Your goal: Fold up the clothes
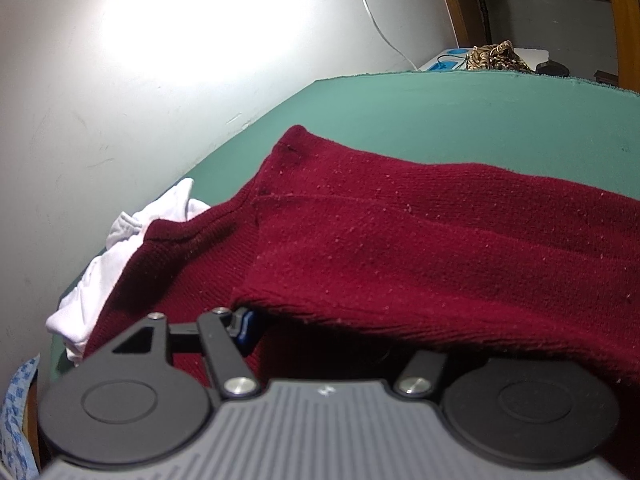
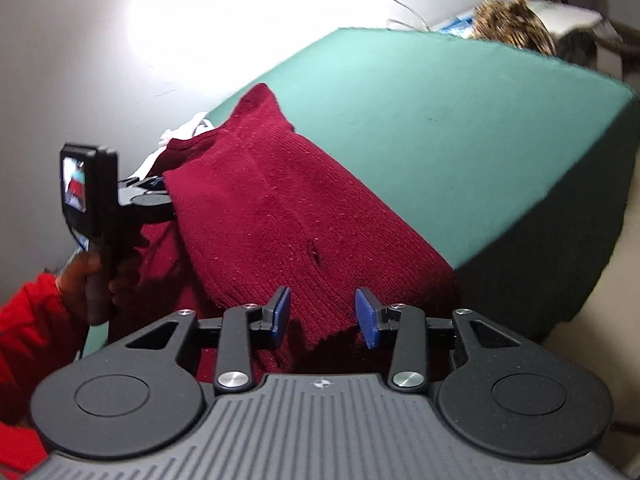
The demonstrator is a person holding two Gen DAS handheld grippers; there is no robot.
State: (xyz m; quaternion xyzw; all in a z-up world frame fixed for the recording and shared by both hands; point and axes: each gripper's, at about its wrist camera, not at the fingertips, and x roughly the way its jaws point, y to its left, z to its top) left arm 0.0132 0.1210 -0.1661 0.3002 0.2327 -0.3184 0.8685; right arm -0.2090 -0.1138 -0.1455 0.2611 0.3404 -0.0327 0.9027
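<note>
The red sweater (image 2: 280,208) lies on the green tabletop (image 2: 440,120). The right gripper (image 2: 325,316) is wide open around its hem. The sweater hides the left gripper (image 1: 280,328), so I cannot tell its state.

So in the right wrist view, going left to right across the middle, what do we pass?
Red sleeve → hand holding the left gripper → maroon sweater → green table.
</note>
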